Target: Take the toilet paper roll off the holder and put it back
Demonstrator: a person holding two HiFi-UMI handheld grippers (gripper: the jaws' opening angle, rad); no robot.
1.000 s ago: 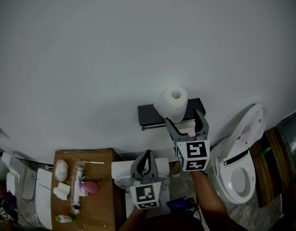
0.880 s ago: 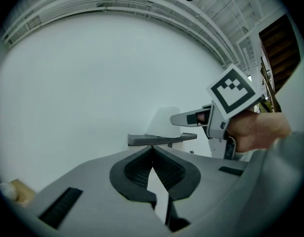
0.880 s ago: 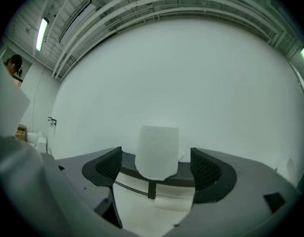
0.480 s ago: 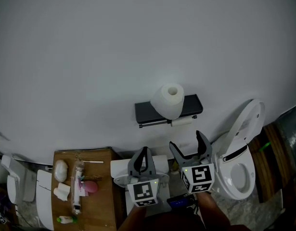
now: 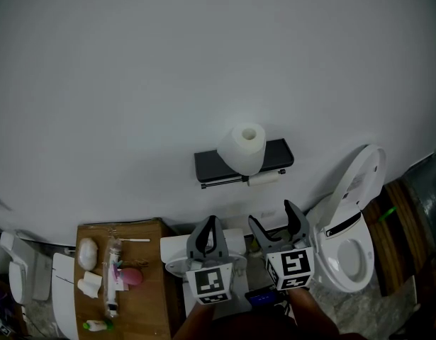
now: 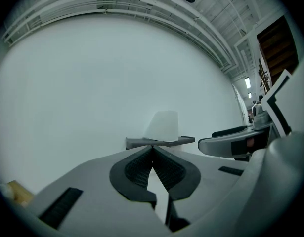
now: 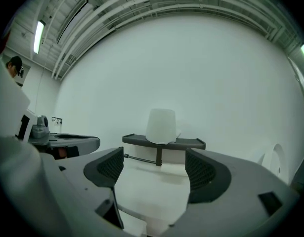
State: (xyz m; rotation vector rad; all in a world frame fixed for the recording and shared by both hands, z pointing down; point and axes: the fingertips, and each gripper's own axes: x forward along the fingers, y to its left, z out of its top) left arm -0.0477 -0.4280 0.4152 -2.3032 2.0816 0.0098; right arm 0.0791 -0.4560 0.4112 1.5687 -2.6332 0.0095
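The toilet paper roll (image 5: 244, 147) stands upright on the dark shelf of the wall holder (image 5: 278, 152), with the thin rod (image 5: 225, 183) under the shelf carrying only what looks like a small white roll end. Neither claw is touching it. The right gripper (image 5: 273, 217) hangs low and well short of the wall, beside the open toilet (image 5: 349, 246). Its jaws are spread wide with nothing between them, and its own view looks straight up at the roll through the gap. The left gripper (image 5: 209, 222) sits just beside it over a white fixture (image 5: 173, 248), with its jaws pressed together and nothing held. With the roll seated on the holder and both grippers clear, this reads either as the pause before the roll is taken or as the end, once it is back; the pictures alone do not settle which. If the lift is yet to come, the right gripper is the likely one to make it. It would have to rise and reach forward, straddle the roll's sides above the shelf, close gently so the soft paper does not crush, and lift straight up.
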